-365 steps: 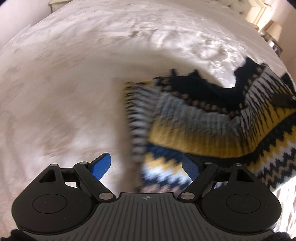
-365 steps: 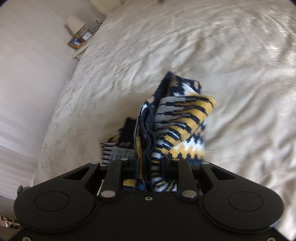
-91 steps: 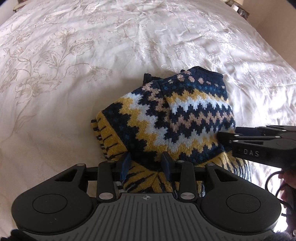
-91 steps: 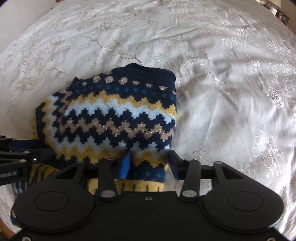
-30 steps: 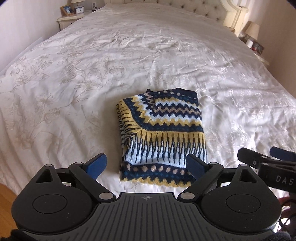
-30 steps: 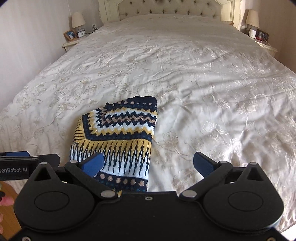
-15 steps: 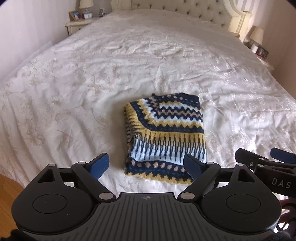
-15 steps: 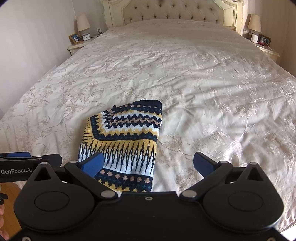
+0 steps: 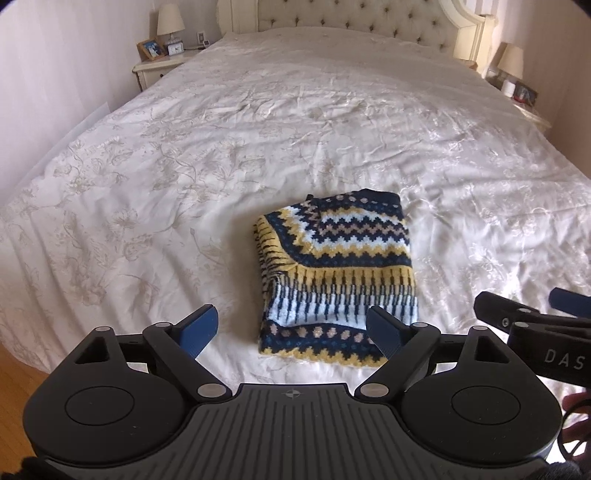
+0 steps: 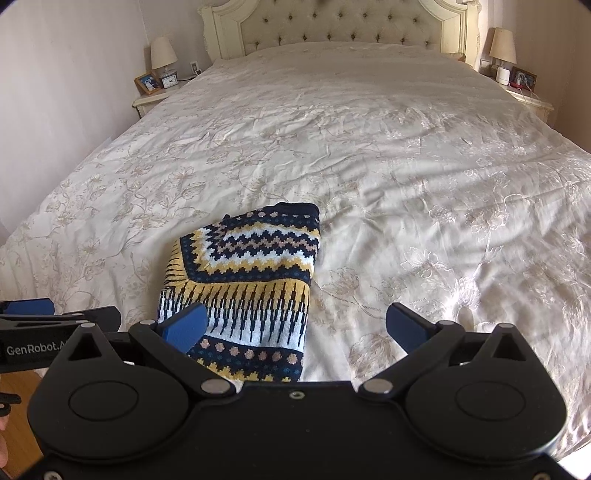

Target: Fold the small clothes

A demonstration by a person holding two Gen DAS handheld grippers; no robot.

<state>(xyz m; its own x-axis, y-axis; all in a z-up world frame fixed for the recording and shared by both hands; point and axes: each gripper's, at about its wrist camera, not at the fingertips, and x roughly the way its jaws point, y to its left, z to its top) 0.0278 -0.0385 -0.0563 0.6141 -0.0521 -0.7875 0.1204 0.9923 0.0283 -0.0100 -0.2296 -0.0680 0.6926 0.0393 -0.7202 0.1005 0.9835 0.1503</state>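
Note:
A small knitted sweater [image 9: 338, 273] in navy, yellow and white zigzag bands lies folded into a neat rectangle near the foot of the bed [image 9: 221, 147]. My left gripper [image 9: 291, 328] hovers above and short of it, open, with nothing between its blue pads. In the right wrist view the same sweater [image 10: 247, 280] lies left of centre. The right gripper [image 10: 295, 325] is open too and holds nothing; its left pad overlaps the sweater's near corner in the picture. Each gripper's tip shows at the edge of the other's view.
A cream floral bedspread covers the wide bed [image 10: 406, 166], which has a tufted headboard [image 10: 340, 26]. Nightstands with lamps [image 10: 162, 59] [image 10: 502, 44] stand at both sides of the head. Wooden floor [image 9: 14, 376] shows at the bed's near left corner.
Both grippers have drawn back and tilted up from the sweater, so more of the headboard and room shows. The sweater lies still. Jaws stay wide apart.

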